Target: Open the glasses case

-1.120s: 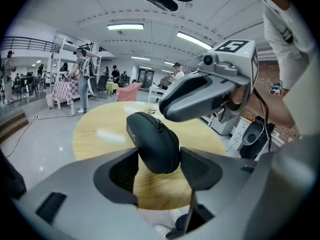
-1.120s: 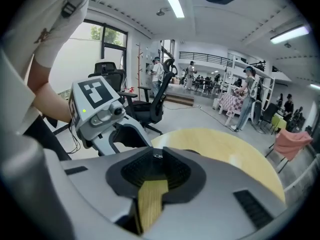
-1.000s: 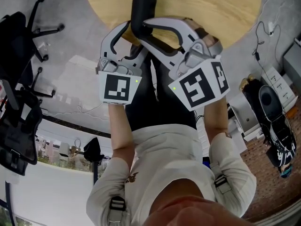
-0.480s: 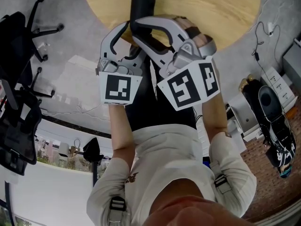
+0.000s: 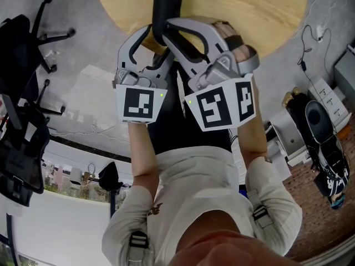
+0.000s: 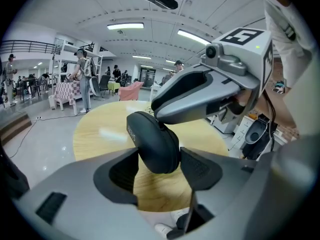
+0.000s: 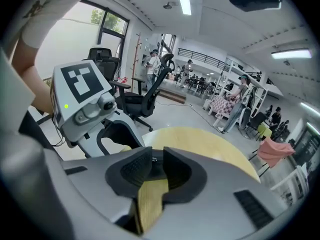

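A black glasses case (image 5: 166, 4) lies over the near edge of a round wooden table (image 5: 249, 15). My left gripper (image 5: 160, 37) is shut on the case's near end; in the left gripper view the case (image 6: 152, 139) sits pressed between both pads (image 6: 197, 166). My right gripper (image 5: 165, 32) crosses in from the right over the same end. Its jaws are closing. In the right gripper view its narrow gap (image 7: 157, 166) holds a dark edge of the case at the tips. I cannot see the pads pressing on it. The case looks closed.
Black office chairs (image 5: 22, 49) stand on the grey floor at the left. A power strip (image 5: 327, 96) and a black bag (image 5: 327, 148) lie at the right. The person's torso fills the lower middle. People and tables (image 6: 70, 91) stand far off in the hall.
The right gripper has tilted and its marker cube has shifted left and a little down. The left gripper and the case have not moved.
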`<act>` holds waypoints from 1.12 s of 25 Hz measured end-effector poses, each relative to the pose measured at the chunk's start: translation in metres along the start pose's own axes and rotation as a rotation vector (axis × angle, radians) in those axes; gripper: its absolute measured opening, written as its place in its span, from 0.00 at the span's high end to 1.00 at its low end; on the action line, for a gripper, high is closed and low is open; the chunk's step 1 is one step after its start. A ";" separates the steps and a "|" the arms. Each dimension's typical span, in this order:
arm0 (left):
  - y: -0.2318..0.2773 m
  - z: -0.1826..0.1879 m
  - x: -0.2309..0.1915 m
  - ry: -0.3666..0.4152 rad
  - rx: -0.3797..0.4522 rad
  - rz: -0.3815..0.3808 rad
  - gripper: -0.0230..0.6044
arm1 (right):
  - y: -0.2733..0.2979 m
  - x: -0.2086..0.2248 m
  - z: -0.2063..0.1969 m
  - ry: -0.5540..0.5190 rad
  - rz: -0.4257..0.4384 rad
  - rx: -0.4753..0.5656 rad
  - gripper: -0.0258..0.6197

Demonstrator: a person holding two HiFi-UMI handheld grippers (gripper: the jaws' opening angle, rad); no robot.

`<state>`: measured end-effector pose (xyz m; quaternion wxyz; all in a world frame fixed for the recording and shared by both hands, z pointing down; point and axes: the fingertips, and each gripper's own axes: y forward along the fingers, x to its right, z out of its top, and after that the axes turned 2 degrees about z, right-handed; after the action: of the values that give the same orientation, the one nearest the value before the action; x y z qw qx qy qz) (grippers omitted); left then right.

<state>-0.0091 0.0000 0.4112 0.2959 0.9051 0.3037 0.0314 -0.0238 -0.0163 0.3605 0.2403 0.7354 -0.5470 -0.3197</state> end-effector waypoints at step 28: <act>0.001 -0.004 -0.003 0.009 -0.020 -0.004 0.53 | 0.007 0.019 -0.005 0.107 0.041 0.055 0.82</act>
<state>-0.0116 -0.0001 0.4154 0.3036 0.9014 0.3064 0.0377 -0.0209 -0.0360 0.3648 0.2555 0.7463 -0.5569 -0.2600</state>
